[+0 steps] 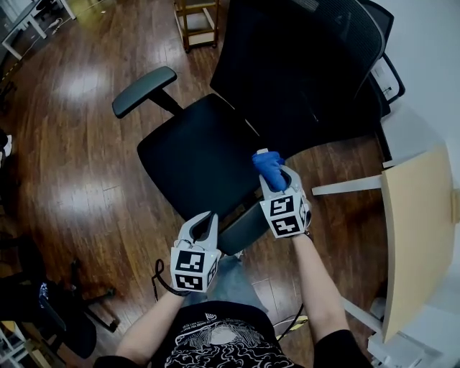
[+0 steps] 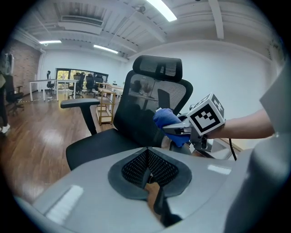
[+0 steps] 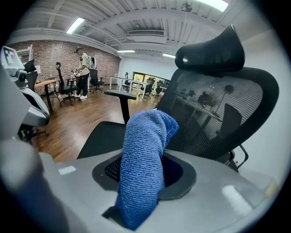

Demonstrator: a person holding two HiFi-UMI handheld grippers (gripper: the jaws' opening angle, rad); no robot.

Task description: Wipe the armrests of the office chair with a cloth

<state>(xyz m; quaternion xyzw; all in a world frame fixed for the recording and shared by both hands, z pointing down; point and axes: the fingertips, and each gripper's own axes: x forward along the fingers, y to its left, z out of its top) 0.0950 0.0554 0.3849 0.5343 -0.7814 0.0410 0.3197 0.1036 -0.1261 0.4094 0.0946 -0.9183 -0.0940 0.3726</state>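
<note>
The right tongs (image 1: 277,176) are closed on a blue cloth (image 1: 267,165). In the right gripper view the cloth (image 3: 143,168) runs up between the jaws, and its bunched free end stands above them. The head view shows the cloth in the air over the right edge of the chair's seat (image 1: 198,154), in front of the mesh backrest (image 1: 302,72). It hangs just above the forward part of the near armrest (image 1: 243,228); I cannot tell whether it touches the pad. The left tongs (image 1: 203,219) are closed on nothing: in the left gripper view their ribbed pads (image 2: 136,164) meet in a ridge with only floor showing below. They hover at the front end of the near armrest, just beside it and nearer the person than the right tongs. The left gripper view also catches the right tongs (image 2: 182,129) side-on with the cloth (image 2: 164,119) sticking out past the tips, against the backrest (image 2: 141,104). The far armrest (image 1: 144,91) stands free on its post at the seat's left edge, well apart from both tongs. The chair stands on a dark wooden floor (image 1: 79,165). A pale table (image 1: 417,237) lies off its right side, and a small wooden rack (image 1: 198,21) stands behind it. In the right gripper view, a person (image 3: 83,73) stands far back by other chairs.
</note>
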